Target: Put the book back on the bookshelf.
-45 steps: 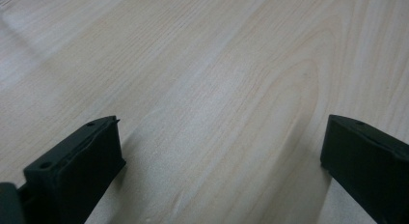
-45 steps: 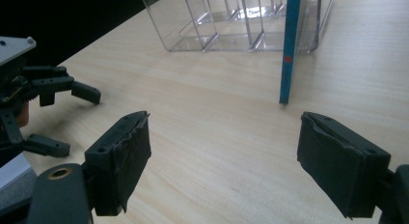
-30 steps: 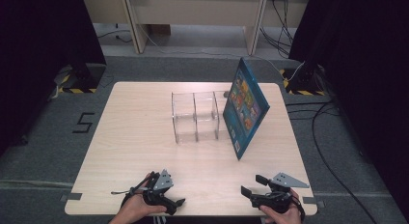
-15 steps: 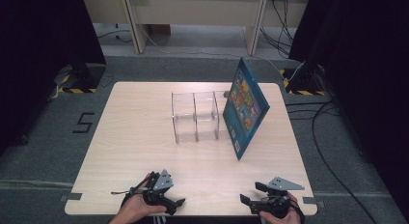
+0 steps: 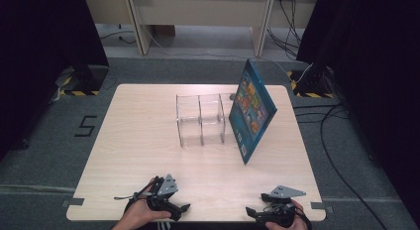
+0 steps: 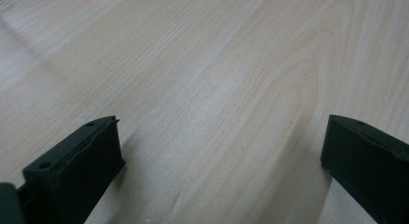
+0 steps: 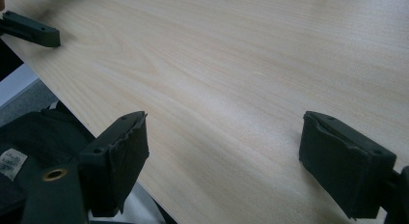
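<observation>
A clear acrylic organiser (image 5: 202,122) with open compartments stands in the middle of the light wooden table (image 5: 143,136). A blue picture book (image 5: 251,110) leans upright against its right end. At the table's near edge, a hand holds my left gripper (image 5: 178,211), which is open; in the left gripper view (image 6: 219,127) its jaws stand wide apart over bare wood. My right gripper (image 5: 256,205) lies at the near right edge, also open, and the right gripper view (image 7: 224,122) has nothing between the jaws. Both grippers are far from the organiser and the book.
The table's near edge (image 7: 72,101) runs close under the right gripper, with dark fabric (image 7: 24,137) below it. A jaw of the left gripper (image 7: 31,28) lies at that view's top left. Grey carpet, cables (image 5: 332,141) and dark curtains surround the table.
My right gripper has drawn back a little toward the near edge and turned to the left. The left gripper, the organiser and the book have stayed put.
</observation>
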### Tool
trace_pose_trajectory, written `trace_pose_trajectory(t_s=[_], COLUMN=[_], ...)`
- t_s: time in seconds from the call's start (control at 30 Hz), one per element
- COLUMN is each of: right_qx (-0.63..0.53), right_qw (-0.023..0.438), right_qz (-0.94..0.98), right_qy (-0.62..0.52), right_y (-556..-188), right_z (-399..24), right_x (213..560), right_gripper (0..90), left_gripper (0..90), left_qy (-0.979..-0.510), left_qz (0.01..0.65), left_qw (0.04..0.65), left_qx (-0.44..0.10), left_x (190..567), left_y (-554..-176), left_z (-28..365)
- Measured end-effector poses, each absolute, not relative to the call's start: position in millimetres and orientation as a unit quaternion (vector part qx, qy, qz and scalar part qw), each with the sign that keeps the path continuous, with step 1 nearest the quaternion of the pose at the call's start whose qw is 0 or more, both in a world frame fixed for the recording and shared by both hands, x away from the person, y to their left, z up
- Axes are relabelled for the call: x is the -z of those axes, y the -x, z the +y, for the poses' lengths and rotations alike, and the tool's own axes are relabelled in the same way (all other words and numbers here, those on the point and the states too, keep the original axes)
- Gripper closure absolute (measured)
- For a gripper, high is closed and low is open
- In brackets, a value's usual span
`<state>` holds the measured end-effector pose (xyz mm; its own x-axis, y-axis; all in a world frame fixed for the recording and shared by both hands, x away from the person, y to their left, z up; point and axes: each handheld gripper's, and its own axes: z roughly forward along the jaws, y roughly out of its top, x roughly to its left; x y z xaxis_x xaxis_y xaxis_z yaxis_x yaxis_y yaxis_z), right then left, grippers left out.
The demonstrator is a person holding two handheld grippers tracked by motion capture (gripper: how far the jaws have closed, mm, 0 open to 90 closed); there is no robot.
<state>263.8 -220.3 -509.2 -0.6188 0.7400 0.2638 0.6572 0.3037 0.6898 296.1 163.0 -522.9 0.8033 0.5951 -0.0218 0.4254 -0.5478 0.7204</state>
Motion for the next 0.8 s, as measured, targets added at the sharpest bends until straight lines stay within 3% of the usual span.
trace_pose_trajectory(t_s=[0.8], right_qx=[-0.367], right_qw=[0.096], right_qz=[0.845], right_qy=[-0.377], right_y=[-258.9], right_z=[-211.5], right_x=[510.6], right_gripper=[16.4], left_gripper=[0.0], left_qy=[-0.873], left_qz=[0.292], left_qw=[0.374], left_qx=[-0.113], left_x=[522.8], left_y=[-296.2], left_z=[162.9])
